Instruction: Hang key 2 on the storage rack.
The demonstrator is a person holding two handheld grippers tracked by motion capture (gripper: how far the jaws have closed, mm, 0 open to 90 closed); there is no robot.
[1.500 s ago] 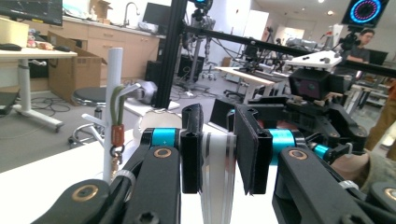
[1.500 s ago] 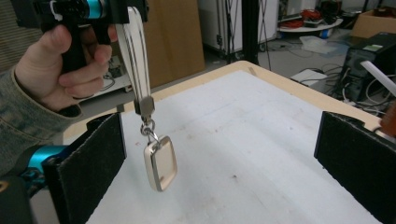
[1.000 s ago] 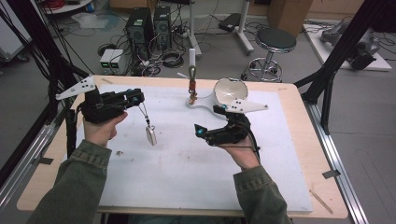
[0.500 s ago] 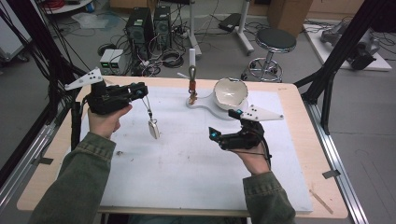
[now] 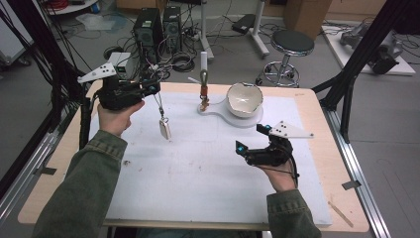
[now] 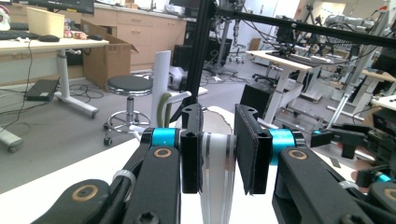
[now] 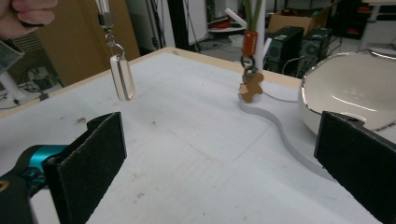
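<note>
High view showed the left gripper point(image 5: 148, 89) clamped on a strap from which the key tag point(image 5: 164, 130) hung plumb just above the table point(image 5: 198, 163), left of the hook stand point(image 5: 203, 91), while the right gripper point(image 5: 250, 144), nearer the person, sat open.

The left hand-held gripper point(image 5: 148, 90) is held raised near the surface's far left corner, jaws closed — the right hand-held gripper point(image 5: 253, 140) is held low toward the right edge, jaws spread wide.
</note>
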